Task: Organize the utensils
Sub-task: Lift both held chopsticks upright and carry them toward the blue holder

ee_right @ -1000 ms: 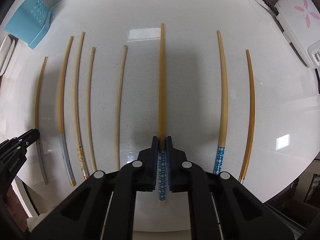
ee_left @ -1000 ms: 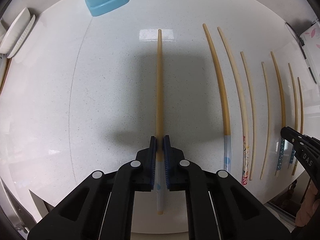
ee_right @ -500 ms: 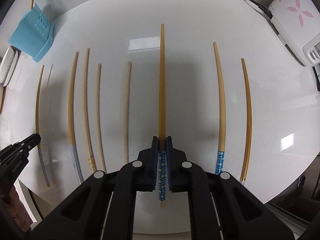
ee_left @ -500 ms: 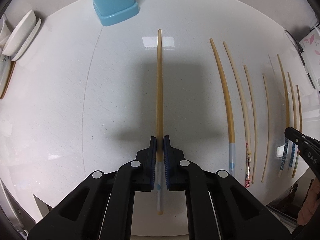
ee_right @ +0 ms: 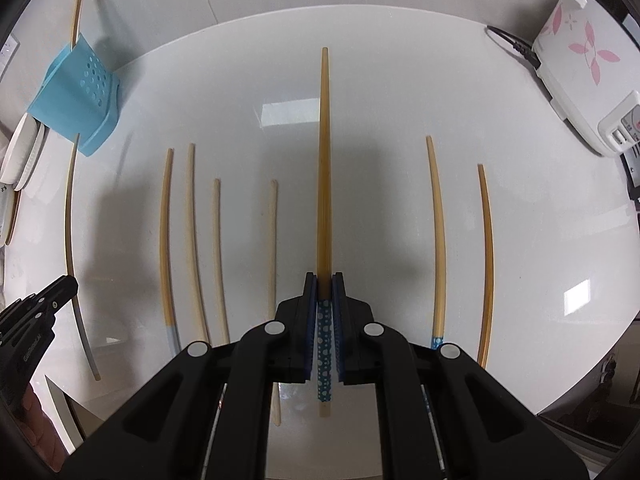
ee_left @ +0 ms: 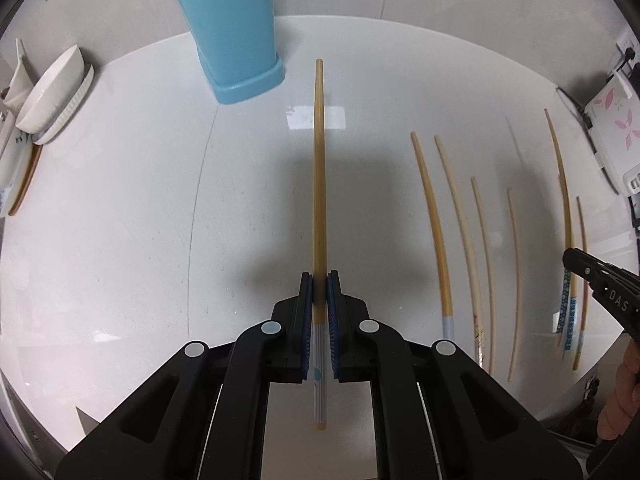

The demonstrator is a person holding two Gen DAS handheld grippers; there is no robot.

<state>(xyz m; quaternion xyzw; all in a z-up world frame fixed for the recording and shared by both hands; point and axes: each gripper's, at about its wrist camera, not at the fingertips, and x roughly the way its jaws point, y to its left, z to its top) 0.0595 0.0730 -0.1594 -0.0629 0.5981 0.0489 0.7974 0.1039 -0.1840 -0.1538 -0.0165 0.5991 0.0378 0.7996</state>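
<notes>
Left wrist view: left gripper (ee_left: 319, 280) clamped on grey-ended chopstick (ee_left: 319, 184), held near its handle end, tip aimed past the base of blue utensil holder (ee_left: 230, 36); holder upright at far left of white counter (ee_left: 120, 220), some sticks already poking out of its top. Right wrist view: right gripper (ee_right: 325, 280) clamped on blue-dotted chopstick (ee_right: 324, 160), again gripped by the handle end, tip out ahead over the counter. Both sticks apparently off the surface, judged from the shadows beneath. Six loose chopsticks (ee_right: 216, 256) left lying roughly parallel on the counter in right wrist view, four to the left of the held one, two to the right. White appliance (ee_right: 580, 64) with pink flower print at far right, stacked white bowls (ee_left: 52, 92) at far left. Step in hand, judged: pick done, carry to holder begun. Next move called for: swing each stick over the holder mouth, tip or handle down, part jaws only once inside the rim; holder well apart from right gripper, so longer reach needed there; thin sticks liable to pivot in the pads
</notes>
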